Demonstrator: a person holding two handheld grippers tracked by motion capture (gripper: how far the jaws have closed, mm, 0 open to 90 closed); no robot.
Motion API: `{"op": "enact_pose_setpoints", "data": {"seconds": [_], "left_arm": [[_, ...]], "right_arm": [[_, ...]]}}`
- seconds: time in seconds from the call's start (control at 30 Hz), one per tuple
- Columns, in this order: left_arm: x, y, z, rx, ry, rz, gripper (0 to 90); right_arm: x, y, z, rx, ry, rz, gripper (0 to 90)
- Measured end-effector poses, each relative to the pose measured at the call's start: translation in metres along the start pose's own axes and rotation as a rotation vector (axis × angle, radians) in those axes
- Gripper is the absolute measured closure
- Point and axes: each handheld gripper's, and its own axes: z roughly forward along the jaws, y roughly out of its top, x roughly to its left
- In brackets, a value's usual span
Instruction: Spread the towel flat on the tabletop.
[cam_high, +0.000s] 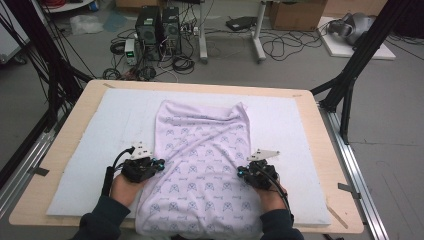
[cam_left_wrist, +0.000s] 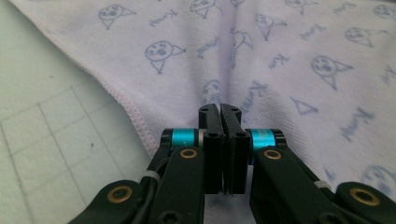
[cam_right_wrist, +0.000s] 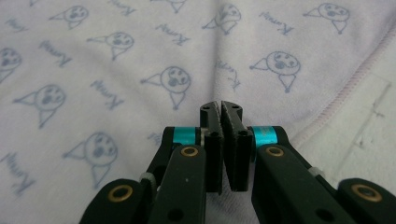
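While both grippers sit closed, I can't tell if either pinches fabric. The left gripper (cam_left_wrist: 219, 109) and right gripper (cam_right_wrist: 220, 106) rest on the printed cloth (cam_high: 202, 165), its hems just outside each. Its near edge is cut off past the desk (cam_high: 75, 120).

High cam looks fwd/down; both gripper cams close on cloth (cam_high: 200, 150).
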Motion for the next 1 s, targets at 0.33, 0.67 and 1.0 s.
{"op": "enact_pose_setpoints", "data": {"seconds": [0.33, 0.67, 1.0], "left_arm": [[-0.006, -0.018, -0.028, 0.043, -0.091, -0.01, 87.8], [0.004, -0.008, -0.036, -0.106, -0.011, -0.077, 59.4], [0.006, -0.006, -0.004, -0.023, 0.02, -0.029, 67.0]], "right_arm": [[0.015, -0.015, -0.019, 0.043, 0.039, -0.024, 87.6], [0.014, -0.008, -0.036, -0.073, 0.012, 0.017, 55.1], [0.01, 0.002, 0.0, 0.021, -0.012, -0.043, 85.8]]}}
